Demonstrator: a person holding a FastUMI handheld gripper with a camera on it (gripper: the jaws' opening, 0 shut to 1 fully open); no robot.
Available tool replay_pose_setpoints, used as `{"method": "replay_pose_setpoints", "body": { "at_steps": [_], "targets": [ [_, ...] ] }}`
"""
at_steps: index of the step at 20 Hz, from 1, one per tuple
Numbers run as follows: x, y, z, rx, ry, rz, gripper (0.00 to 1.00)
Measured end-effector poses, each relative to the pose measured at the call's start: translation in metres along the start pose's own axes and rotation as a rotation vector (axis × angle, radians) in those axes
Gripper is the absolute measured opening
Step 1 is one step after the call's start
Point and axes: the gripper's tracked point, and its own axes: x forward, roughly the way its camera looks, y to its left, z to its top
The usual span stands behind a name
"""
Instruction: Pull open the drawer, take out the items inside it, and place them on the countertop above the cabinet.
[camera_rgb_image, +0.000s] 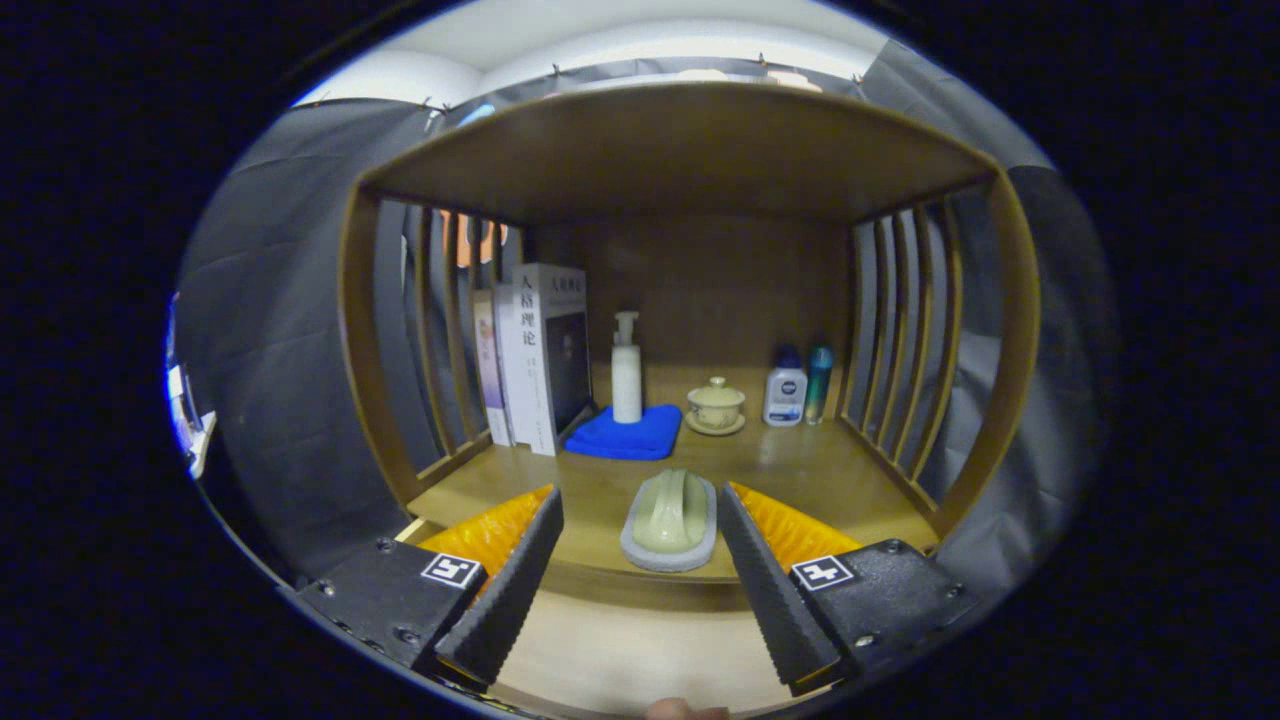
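The jaws (640, 540) stand wide apart, gripping nothing, with a pale green scrub brush (668, 520) lying between them at the front edge of the tabletop (820, 470). Beyond it sit a blue cloth (625, 435) bearing a white pump bottle (626, 370), a lidded cup (715, 405), two small bottles (797, 385) and upright books (535, 360) near the back left corner.

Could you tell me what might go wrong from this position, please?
1. The hand-held gripper is open with the brush between its fingers, at the countertop's front edge; a nudge could tip it off.
2. Reaching deeper risks toppling the pump bottle on the blue cloth, or the lidded cup.
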Motion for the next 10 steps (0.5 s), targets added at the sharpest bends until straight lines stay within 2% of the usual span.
{"method": "replay_pose_setpoints", "body": {
  "at_steps": [3, 5, 10],
  "targets": [
    [-0.042, 0.007, -0.011, 0.000, -0.091, 0.009, 0.98],
    [-0.060, 0.000, -0.024, -0.008, -0.142, -0.017, 0.98],
    [-0.096, -0.010, -0.081, 0.009, -0.151, -0.070, 0.98]
  ]
}}
